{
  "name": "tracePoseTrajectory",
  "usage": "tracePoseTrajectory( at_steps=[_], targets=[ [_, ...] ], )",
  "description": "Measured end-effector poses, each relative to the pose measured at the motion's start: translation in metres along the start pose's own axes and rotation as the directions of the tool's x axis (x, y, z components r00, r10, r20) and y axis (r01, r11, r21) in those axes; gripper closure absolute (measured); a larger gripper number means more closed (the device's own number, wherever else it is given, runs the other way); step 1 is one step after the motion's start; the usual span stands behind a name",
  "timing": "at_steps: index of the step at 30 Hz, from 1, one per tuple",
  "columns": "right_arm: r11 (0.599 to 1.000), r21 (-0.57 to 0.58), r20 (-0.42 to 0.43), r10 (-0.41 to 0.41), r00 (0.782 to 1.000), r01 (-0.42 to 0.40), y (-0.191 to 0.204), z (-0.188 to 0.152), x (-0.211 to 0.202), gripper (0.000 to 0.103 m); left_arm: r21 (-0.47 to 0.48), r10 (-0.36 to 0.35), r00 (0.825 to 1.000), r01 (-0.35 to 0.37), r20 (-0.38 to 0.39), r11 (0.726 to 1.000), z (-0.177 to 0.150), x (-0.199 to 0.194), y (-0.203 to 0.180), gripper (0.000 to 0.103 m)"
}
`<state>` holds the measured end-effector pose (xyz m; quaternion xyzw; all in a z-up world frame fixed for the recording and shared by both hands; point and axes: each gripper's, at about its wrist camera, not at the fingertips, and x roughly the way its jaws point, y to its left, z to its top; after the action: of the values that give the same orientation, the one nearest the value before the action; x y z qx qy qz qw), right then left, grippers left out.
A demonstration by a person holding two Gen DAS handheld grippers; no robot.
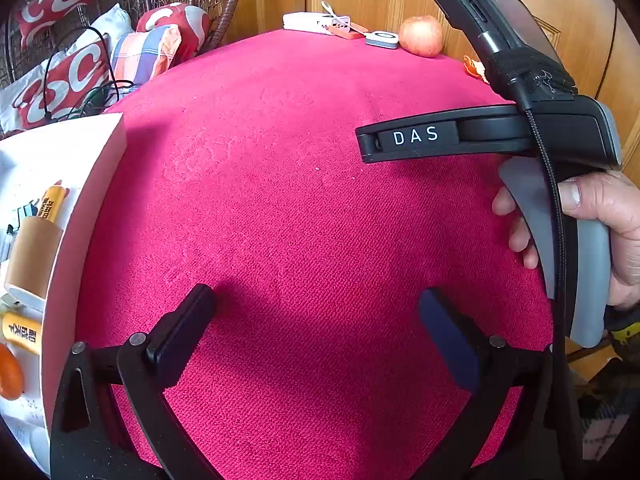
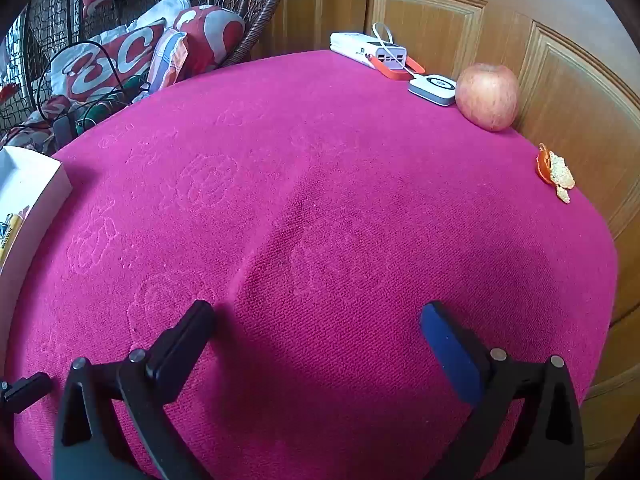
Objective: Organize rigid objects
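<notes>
A white box [image 1: 68, 152] stands at the left edge of the red tablecloth [image 1: 280, 200]. It holds a cardboard tube [image 1: 30, 256], yellow tubes [image 1: 50, 204], a binder clip [image 1: 22, 212] and an orange object [image 1: 10, 376]. My left gripper [image 1: 316, 320] is open and empty, low over the cloth just right of the box. My right gripper [image 2: 316, 336] is open and empty over the cloth; its body [image 1: 480, 136], held by a hand [image 1: 600, 224], shows at the right of the left wrist view. The box corner [image 2: 32, 184] shows in the right wrist view.
At the table's far edge lie a white power bank [image 2: 368, 50], a small white device [image 2: 434, 88], an apple [image 2: 488, 96] and orange peel [image 2: 556, 172]. A wicker chair with red cushions [image 2: 132, 56] stands at the back left. Wooden doors [image 2: 440, 32] are behind.
</notes>
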<state>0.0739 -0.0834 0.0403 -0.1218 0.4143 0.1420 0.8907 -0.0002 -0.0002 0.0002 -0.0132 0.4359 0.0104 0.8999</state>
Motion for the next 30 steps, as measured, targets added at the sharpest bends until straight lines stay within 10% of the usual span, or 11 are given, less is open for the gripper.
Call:
tracePoseTrajectory(
  at_steps=[30],
  targets=[
    [1.000,0.004,0.000,0.001,1.000,-0.001,0.0004,0.0011,0.0005,0.000,-0.001,-0.004,1.000,0.004,-0.008,1.000,0.0004,0.0007,0.0011,0.000]
  ],
)
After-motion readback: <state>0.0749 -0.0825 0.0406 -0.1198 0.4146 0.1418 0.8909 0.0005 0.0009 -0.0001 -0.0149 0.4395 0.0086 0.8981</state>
